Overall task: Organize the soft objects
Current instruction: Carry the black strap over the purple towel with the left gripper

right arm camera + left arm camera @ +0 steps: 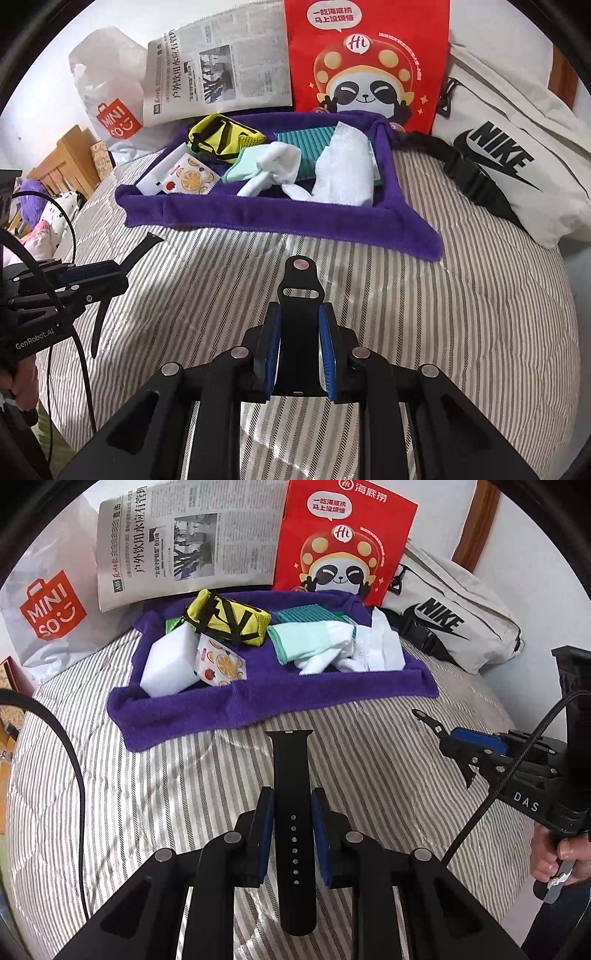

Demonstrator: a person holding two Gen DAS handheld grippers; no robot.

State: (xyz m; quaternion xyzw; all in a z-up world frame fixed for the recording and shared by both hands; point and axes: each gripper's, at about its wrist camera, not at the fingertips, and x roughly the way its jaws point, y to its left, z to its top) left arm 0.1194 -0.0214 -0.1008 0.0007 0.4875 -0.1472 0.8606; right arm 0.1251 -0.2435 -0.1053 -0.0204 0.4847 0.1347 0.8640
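Observation:
My left gripper (292,812) is shut on a long black watch strap with holes (293,775), held above the striped bed. My right gripper (300,332) is shut on a short black watch strap with a pin and slot (301,284). Each gripper shows in the other's view: the right one (458,746) at the right, the left one (122,273) at the left. Ahead lies a purple towel (258,698) bearing a white sponge block (170,664), a fruit-print packet (219,664), a yellow pouch (229,618), mint-and-white socks (310,646) and white tissue (380,646).
A newspaper (184,542), a red panda paper bag (343,539), a white Miniso bag (51,609) and a grey Nike waist bag (454,616) stand along the back. The striped quilt (369,775) spreads in front. A wooden headboard (66,158) is at the left.

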